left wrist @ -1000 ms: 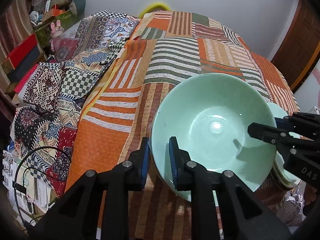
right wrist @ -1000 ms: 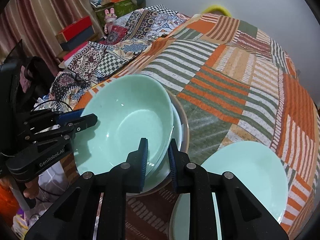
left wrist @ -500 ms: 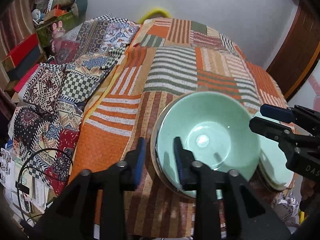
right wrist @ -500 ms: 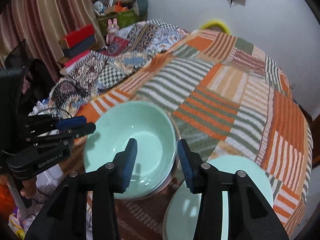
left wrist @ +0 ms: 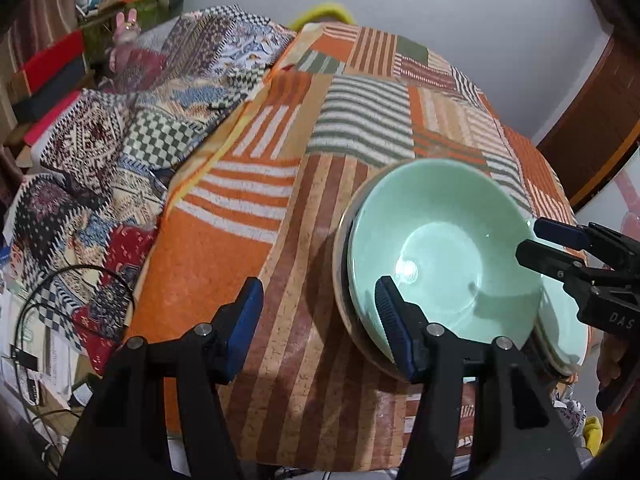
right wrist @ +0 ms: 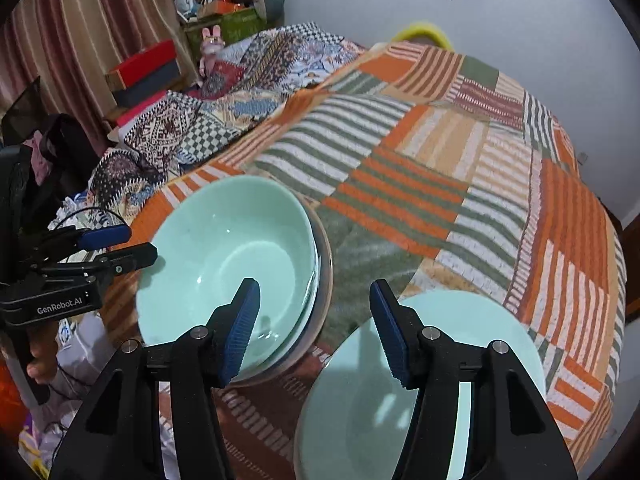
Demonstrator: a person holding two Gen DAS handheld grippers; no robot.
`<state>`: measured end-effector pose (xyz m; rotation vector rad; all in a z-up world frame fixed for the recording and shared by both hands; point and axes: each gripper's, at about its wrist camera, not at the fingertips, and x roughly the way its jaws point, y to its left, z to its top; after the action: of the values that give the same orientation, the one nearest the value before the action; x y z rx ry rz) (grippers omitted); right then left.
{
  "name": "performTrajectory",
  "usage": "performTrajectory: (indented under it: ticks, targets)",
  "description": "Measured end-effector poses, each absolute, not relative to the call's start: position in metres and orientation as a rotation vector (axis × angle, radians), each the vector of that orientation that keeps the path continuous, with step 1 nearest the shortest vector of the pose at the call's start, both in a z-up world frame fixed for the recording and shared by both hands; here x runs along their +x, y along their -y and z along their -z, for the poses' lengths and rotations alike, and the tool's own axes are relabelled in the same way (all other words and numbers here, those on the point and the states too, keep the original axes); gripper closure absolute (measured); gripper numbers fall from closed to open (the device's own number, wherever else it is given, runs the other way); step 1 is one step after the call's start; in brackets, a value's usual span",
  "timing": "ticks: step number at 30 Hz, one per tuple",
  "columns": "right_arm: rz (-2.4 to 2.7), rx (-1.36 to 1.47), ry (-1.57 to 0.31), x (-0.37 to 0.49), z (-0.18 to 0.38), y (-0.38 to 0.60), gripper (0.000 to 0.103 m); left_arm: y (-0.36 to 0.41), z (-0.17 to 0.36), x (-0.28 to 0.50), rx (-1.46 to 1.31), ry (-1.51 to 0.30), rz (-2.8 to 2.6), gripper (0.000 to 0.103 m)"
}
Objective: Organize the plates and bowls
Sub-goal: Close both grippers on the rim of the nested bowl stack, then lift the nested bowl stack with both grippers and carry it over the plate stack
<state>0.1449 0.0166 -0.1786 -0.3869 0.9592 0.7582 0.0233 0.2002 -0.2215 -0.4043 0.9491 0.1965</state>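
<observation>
The green bowl point(left wrist: 440, 248) is sitting in a stack of bowls on the striped blanket point(left wrist: 248, 248), near its edge. Both claws are opening and nothing is between their jaws: the left claw point(left wrist: 316, 320) by the near rim, the right claw point(right wrist: 314, 324) over the gap beside the green plate point(right wrist: 400, 392). A bump could be tipping the stack, because the blanket looks soft and the edge is close.

Two grippers, left gripper point(left wrist: 318, 312) and right gripper point(right wrist: 314, 316), one green bowl point(right wrist: 228, 256), one green plate point(right wrist: 472, 344), one striped cloth point(right wrist: 420, 168)
</observation>
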Motion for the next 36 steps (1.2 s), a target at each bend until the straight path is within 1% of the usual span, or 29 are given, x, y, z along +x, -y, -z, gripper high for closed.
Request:
performTrajectory:
  ticks: [7, 8, 10, 12, 14, 16, 18, 36]
  targets:
    - [-0.778, -0.369, -1.027, 0.151, 0.193, -0.02, 0.05, -0.199, 0.239, 0.033, -0.448, -0.972, -0.155, 0.046]
    - [-0.779, -0.368, -1.032, 0.152, 0.194, -0.02, 0.05, -0.199, 0.24, 0.034, -0.451, -0.973, -0.149, 0.048]
    - [-0.782, -0.366, -1.047, 0.153, 0.197, -0.022, 0.05, -0.197, 0.243, 0.038, -0.463, -0.976, -0.128, 0.054]
    - [-0.788, -0.356, -1.054, 0.155, 0.199, -0.022, 0.051, -0.196, 0.245, 0.04, -0.477, -0.979, -0.109, 0.058]
    - [-0.795, -0.35, -1.072, 0.156, 0.202, -0.023, 0.063, -0.195, 0.248, 0.044, -0.498, -0.986, -0.084, 0.064]
    - [-0.81, -0.345, -1.096, 0.157, 0.205, -0.025, 0.069, -0.195, 0.249, 0.047, -0.517, -0.992, -0.066, 0.07]
    - [-0.818, -0.344, -1.103, 0.158, 0.208, -0.026, 0.07, -0.195, 0.25, 0.049, -0.529, -0.995, -0.047, 0.076]
    - [-0.79, -0.288, -1.084, 0.158, 0.21, -0.021, 0.076, -0.184, 0.239, 0.05, -0.453, -1.016, -0.093, 0.076]
